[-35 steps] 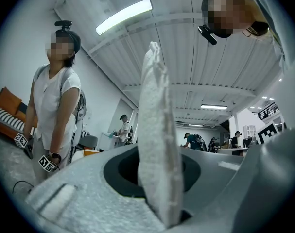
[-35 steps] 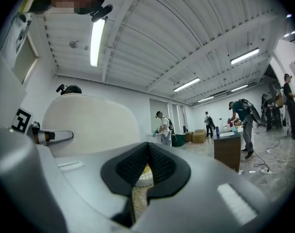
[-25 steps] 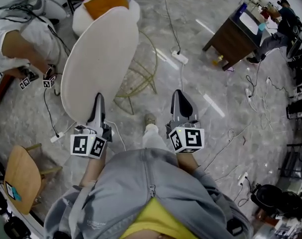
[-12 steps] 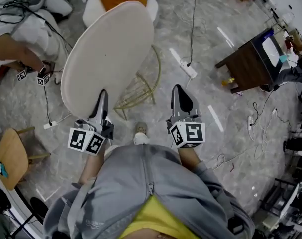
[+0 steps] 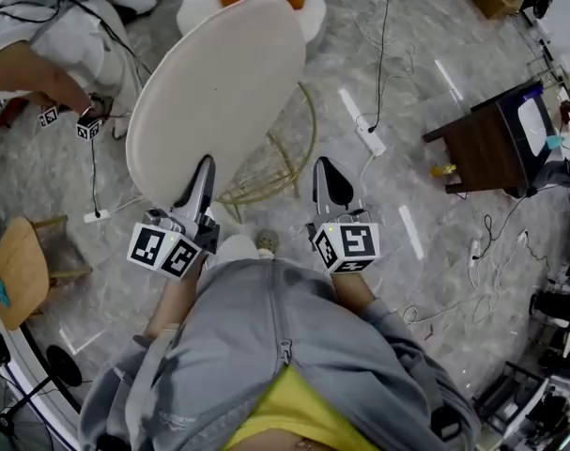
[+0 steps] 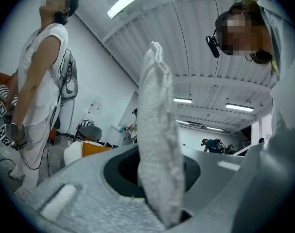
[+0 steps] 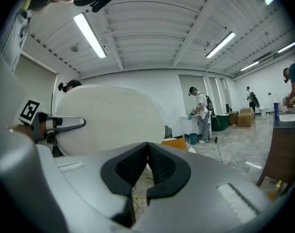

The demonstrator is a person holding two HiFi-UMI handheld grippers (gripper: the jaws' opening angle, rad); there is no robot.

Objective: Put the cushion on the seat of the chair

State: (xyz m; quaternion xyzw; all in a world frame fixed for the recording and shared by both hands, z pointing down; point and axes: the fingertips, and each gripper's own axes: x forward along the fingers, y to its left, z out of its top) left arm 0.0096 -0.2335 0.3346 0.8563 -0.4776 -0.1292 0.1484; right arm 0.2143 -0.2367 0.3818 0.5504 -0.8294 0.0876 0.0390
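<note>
Two grippers: one in each of the wearer's hands, both reaching forward side by side above the marble floor.
Left gripper (image 5: 204,172): jaws clamped on the near rim of the cushion (image 5: 223,92); its own view shows the fleecy edge rising straight up between the pads.
Right gripper (image 5: 327,172): jaws pressed together with nothing between them; it hangs beside the cushion without touching it.
One cushion: large, pale and oval, carried in the air, on no seat yet.
Cushion attitude: stood on edge, roughly upright, with its broad face turned toward the right gripper.
Why a rim grip: probably because the pad is far too wide for the jaws, so only a pinch on the thin edge can hold it. Hanging on edge likely keeps it from drooping.
Why the right is idle: one pinch seems enough for carrying. It looks free to steady the far side when the cushion is laid flat.
Seats counted: three candidates. They are a gold wire frame (image 5: 270,163) just beyond the grippers, a white chair (image 5: 195,7) with an orange pad further ahead, and a wooden chair (image 5: 17,271) well off to the left.
Target seat: cannot be told for certain; the wire frame is nearest.
Other people nearby: one (image 5: 64,59) at upper left, holding two marker cubes.
Tables: one dark wooden table (image 5: 491,144) at right.
</note>
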